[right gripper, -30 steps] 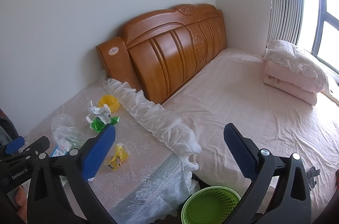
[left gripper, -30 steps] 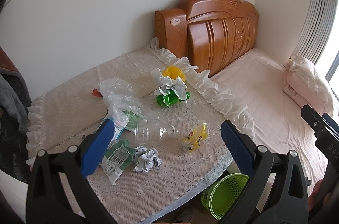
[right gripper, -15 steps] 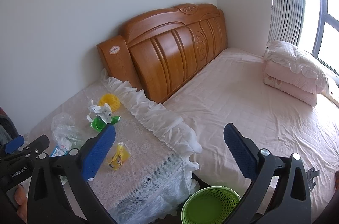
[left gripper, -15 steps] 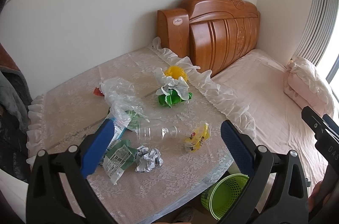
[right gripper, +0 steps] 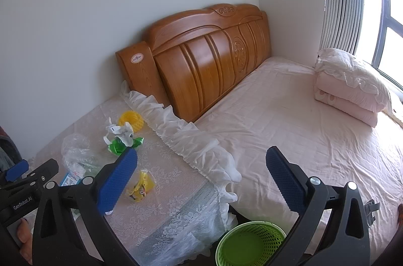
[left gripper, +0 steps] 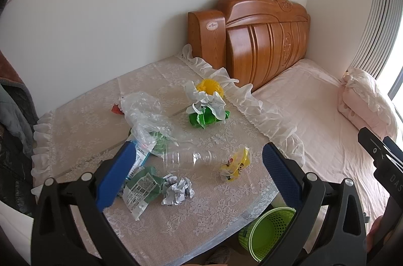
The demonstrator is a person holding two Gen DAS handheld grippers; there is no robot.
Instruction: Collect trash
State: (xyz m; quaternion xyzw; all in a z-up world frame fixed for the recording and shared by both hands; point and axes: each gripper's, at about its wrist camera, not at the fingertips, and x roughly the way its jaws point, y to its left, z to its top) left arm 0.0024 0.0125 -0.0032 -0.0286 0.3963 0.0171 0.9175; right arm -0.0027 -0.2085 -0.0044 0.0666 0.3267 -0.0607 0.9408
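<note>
Trash lies scattered on a lace-covered table (left gripper: 196, 228) beside the bed (right gripper: 289, 130). Items: a clear plastic bottle (left gripper: 187, 158) on its side at mid-table; a crumpled paper ball (left gripper: 177, 192) just in front of it; a green-and-white wrapper (left gripper: 141, 188) touching the ball; a yellow cartoon-print wrapper (left gripper: 235, 164) near the bottle's neck; a crinkled clear plastic bag (left gripper: 148, 117) behind; a green and white wrapper clump (left gripper: 207, 111) against a yellow foam net (left gripper: 209, 87).

Green mesh wastebasket (right gripper: 250, 244) stands on the floor at the table's corner; its visible interior holds nothing.

Left gripper (left gripper: 194, 172) and right gripper (right gripper: 200, 176): both spread wide, gripping nothing, held above the table edge.
</note>
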